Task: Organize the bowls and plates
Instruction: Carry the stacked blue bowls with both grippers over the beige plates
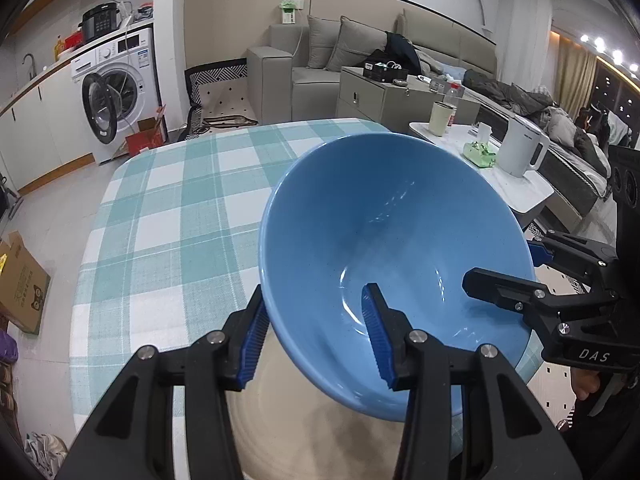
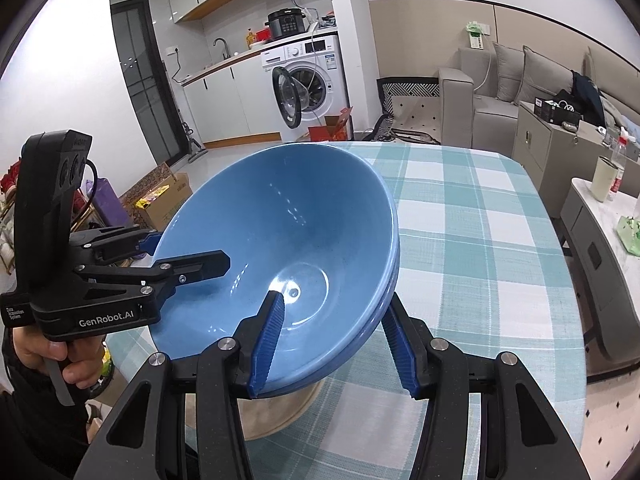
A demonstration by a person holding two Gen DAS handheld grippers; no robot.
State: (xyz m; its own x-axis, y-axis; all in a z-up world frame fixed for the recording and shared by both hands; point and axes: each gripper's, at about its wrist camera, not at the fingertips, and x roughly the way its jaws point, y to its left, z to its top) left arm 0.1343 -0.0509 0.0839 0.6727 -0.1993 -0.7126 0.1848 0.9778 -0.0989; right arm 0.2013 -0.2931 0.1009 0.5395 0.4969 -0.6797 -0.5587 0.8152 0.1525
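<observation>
Lived-in home, an open-plan flat with kitchen and lounge in one room. Along one wall, white cabinets, a sink tap (image 2: 221,45) and a washing machine (image 2: 308,84) with its door open and a cooker (image 2: 286,23) on top. Opposite, a grey sofa (image 1: 320,56), a checked tablecloth (image 1: 168,216) and a side table with a kettle (image 1: 520,146).

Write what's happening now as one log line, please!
left gripper: shut on blue bowl rim | right gripper: shut on opposite rim | bowl: tilted, above beige plate | surface: checked tablecloth
</observation>
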